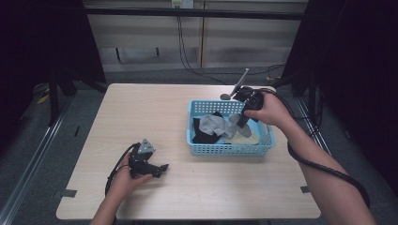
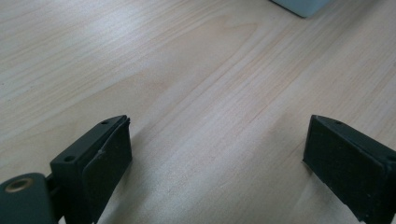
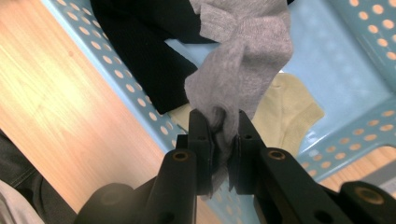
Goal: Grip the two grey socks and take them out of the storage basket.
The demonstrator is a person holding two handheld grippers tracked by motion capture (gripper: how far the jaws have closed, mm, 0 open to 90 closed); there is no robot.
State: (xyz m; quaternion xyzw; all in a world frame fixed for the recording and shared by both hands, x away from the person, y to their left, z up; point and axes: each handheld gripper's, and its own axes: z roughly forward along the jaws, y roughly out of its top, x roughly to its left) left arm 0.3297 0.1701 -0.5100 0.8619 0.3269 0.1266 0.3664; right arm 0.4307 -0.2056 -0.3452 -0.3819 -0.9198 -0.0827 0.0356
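Observation:
A light blue perforated basket [image 1: 230, 149] stands right of the table's middle, holding a grey sock [image 1: 212, 123], a black sock [image 1: 202, 136] and a pale yellow sock [image 1: 246, 138]. My right gripper [image 1: 242, 123] reaches down into the basket and is shut on the grey sock [image 3: 243, 65], which bunches between the jaws of that gripper [image 3: 223, 135]; the black sock [image 3: 140, 60] and yellow sock [image 3: 292, 109] lie beneath. My left gripper [image 1: 162, 168] rests low over the bare tabletop at front left. It [image 2: 217, 154] stands open with nothing between its jaws.
A corner of the basket [image 2: 301, 5] shows at the top of the left gripper view. A thin grey rod on a round base [image 1: 237, 86] stands just behind the basket. Cables trail from both grippers. Bare wood stretches across the table's left and front.

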